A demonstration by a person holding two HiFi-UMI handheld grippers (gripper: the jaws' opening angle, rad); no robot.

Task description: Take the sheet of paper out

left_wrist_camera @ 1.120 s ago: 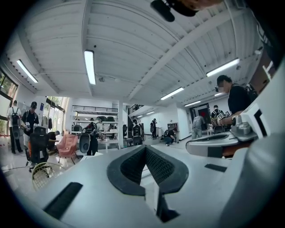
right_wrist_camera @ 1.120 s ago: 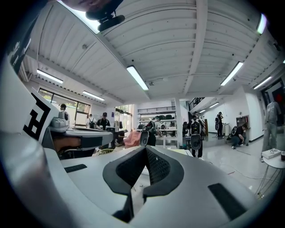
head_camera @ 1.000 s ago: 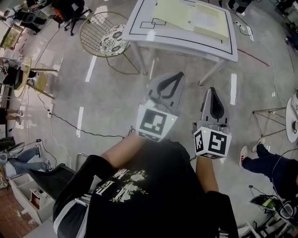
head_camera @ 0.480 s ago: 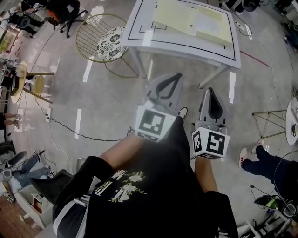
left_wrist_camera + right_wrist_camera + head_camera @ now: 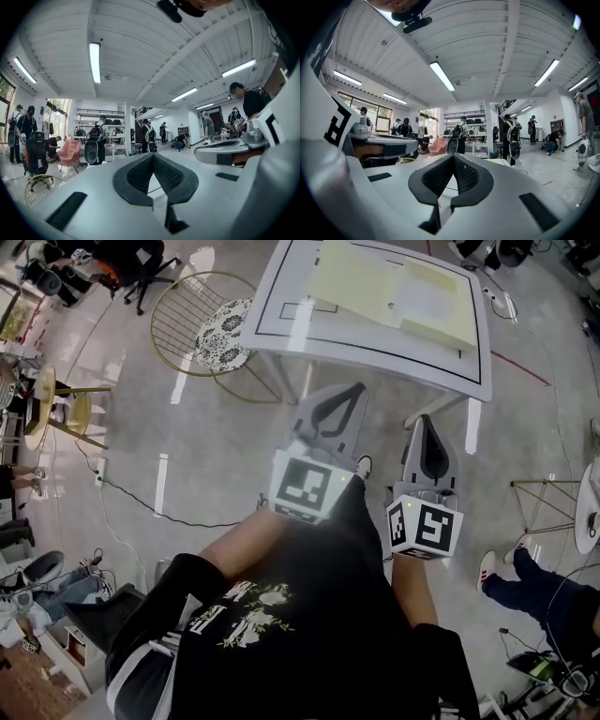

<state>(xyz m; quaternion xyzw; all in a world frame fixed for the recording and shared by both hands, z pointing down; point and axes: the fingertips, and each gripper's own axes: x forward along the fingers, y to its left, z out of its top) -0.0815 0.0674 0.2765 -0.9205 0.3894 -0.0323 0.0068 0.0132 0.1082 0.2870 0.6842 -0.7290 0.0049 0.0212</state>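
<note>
A white table (image 5: 281,329) with black outline marks stands ahead of me. On it lies a pale yellow folder (image 5: 356,282), and a clear-covered sheet of paper (image 5: 427,298) lies on the folder's right part. My left gripper (image 5: 357,388) is held level over the floor, short of the table's near edge, shut and empty. My right gripper (image 5: 425,418) hangs beside it, a little further back, also shut with nothing in it. The left gripper view shows the left gripper (image 5: 153,155) with its jaws closed. The right gripper view shows the same of the right gripper (image 5: 453,154).
A gold wire chair (image 5: 217,322) with a patterned cushion stands left of the table. A black cable (image 5: 141,495) runs across the floor at the left. A person's legs (image 5: 530,573) and a gold wire frame (image 5: 551,493) are at the right. Several people stand in the room beyond.
Both grippers have travelled forward together towards the table, which now sits lower and larger in the head view. Their jaws have stayed shut.
</note>
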